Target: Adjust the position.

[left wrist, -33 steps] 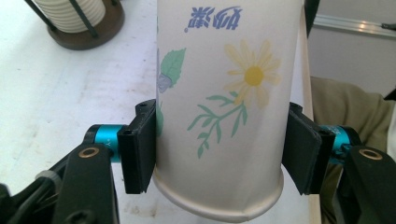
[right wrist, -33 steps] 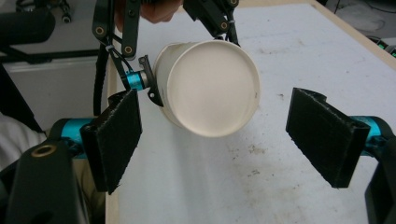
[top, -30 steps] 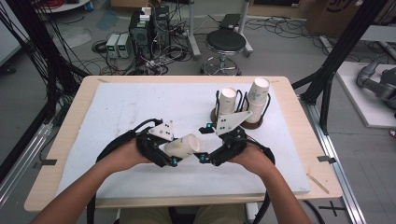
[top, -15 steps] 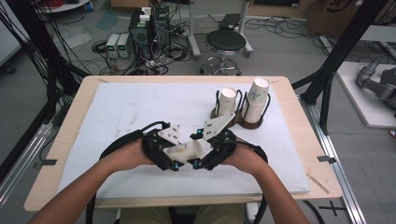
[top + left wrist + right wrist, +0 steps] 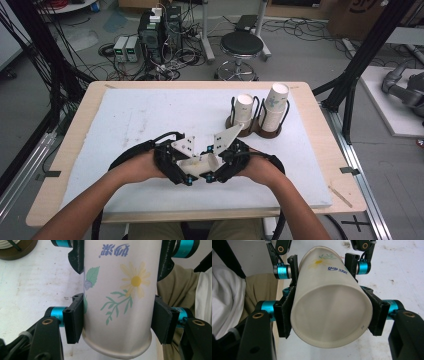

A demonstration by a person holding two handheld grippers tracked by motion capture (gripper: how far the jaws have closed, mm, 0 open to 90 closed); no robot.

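A white paper cup printed with a daisy lies level just above the table's near middle, held from both ends. My left gripper is shut on the cup, its pads pressing both sides near the rolled rim. My right gripper grips the other end of the cup; its jaws have just been closing and the pads now press the wall. In the high view the left gripper and right gripper face each other across the cup. The left gripper also appears at the far end in the right gripper view.
A brown two-ring cup holder stands at the back right of the white mat, holding a single cup and a taller stack. The table's front edge lies just behind my hands. A stool and cables sit beyond the table.
My right gripper has shifted slightly left and its jaws have shut on the cup that the left gripper was holding. The left hand has hardly moved.
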